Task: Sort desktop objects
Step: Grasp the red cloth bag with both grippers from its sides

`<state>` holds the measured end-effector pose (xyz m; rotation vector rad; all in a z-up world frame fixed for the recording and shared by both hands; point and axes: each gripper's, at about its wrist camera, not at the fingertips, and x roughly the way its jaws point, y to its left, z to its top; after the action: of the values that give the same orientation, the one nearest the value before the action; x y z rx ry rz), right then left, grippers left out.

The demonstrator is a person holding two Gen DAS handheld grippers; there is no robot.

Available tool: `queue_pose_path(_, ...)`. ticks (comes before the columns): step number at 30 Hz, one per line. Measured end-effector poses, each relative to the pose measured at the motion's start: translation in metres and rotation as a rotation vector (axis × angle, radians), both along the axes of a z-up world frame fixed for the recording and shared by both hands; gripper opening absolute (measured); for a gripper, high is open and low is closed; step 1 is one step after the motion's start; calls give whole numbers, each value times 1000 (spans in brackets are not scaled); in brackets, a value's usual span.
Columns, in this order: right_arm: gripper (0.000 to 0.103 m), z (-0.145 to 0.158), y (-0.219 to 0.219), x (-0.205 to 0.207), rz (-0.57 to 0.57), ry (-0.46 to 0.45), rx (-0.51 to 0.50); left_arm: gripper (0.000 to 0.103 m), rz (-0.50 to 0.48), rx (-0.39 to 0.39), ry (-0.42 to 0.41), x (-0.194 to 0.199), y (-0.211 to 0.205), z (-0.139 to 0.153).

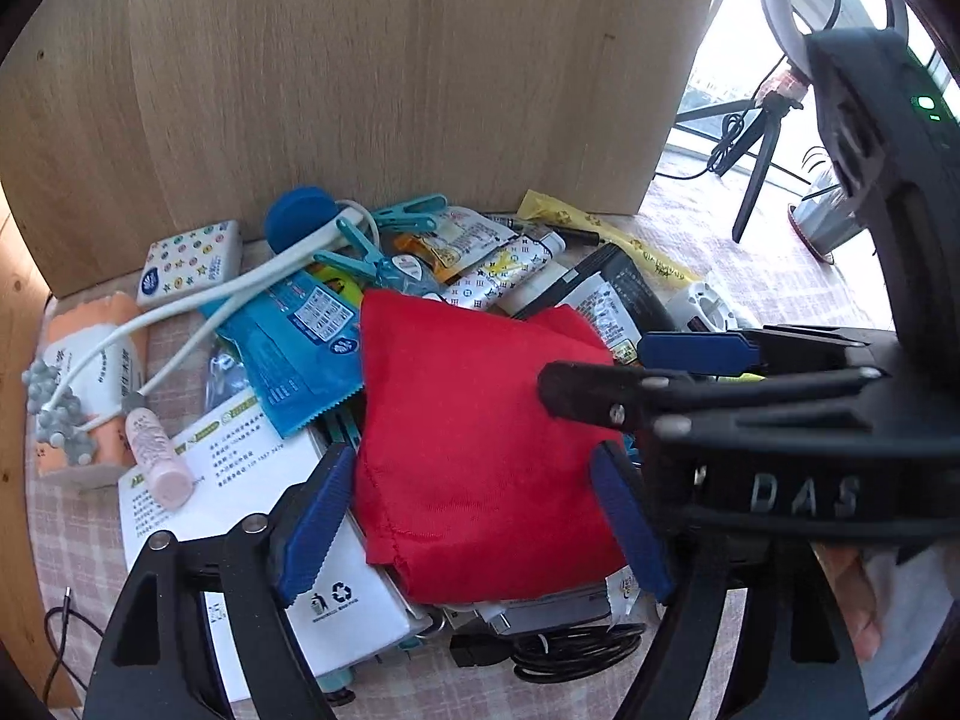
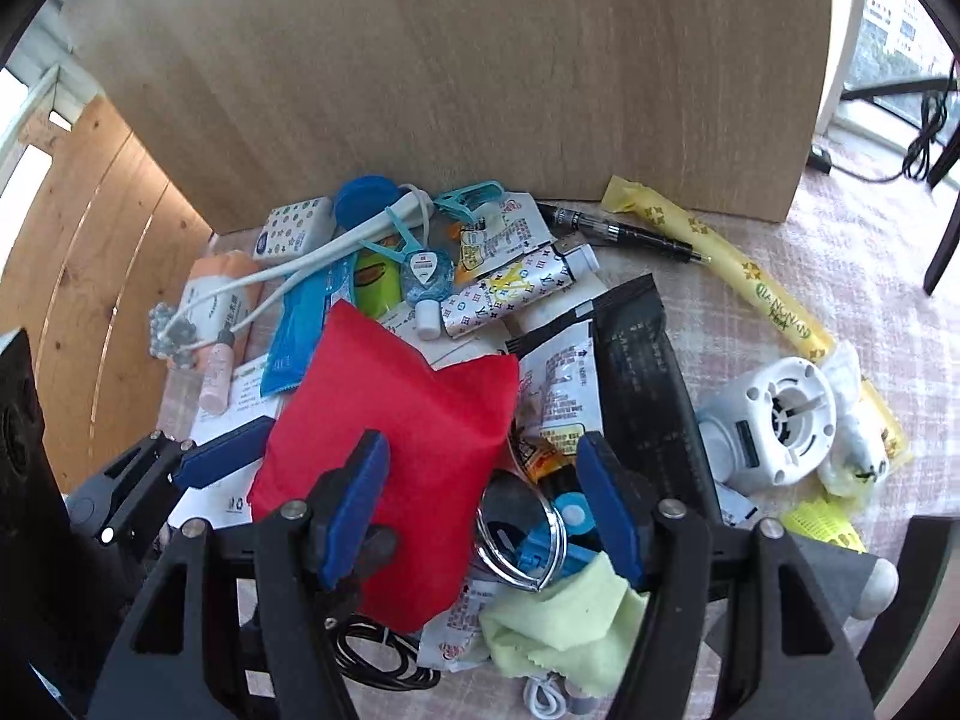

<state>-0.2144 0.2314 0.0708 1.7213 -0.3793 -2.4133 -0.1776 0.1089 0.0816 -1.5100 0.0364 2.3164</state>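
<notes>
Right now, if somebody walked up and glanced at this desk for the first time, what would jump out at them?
The red cloth pouch grabs the eye first: it lies on top of the clutter in the middle, with both open grippers, left gripper and right gripper, poised over it. Next, the long yellow star-printed packet angles along the right side past a white round gadget, and a pale green cloth sits at the near edge.

Ahead of me stands a wooden board (image 1: 372, 60), upright on the checked surface (image 2: 852, 252); a black tripod (image 1: 759, 162) stands beyond.
</notes>
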Motion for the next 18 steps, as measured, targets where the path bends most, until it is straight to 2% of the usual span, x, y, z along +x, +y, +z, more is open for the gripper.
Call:
queue_pose_path(5,65,1,-14,2,47,7,2,81,-13,-37,34,7,7,0)
queue_pose_path(10,64,1,-22,4,59,17,-13,80,8,-1,21,6,2,-1)
queue_pose_path(15,63,4,-16,3,33,6,-75,80,9,6,26,10,4,4)
queue_pose_path(18,63,13,-14,8,38,28,-67,79,7,29,29,14,6,11)
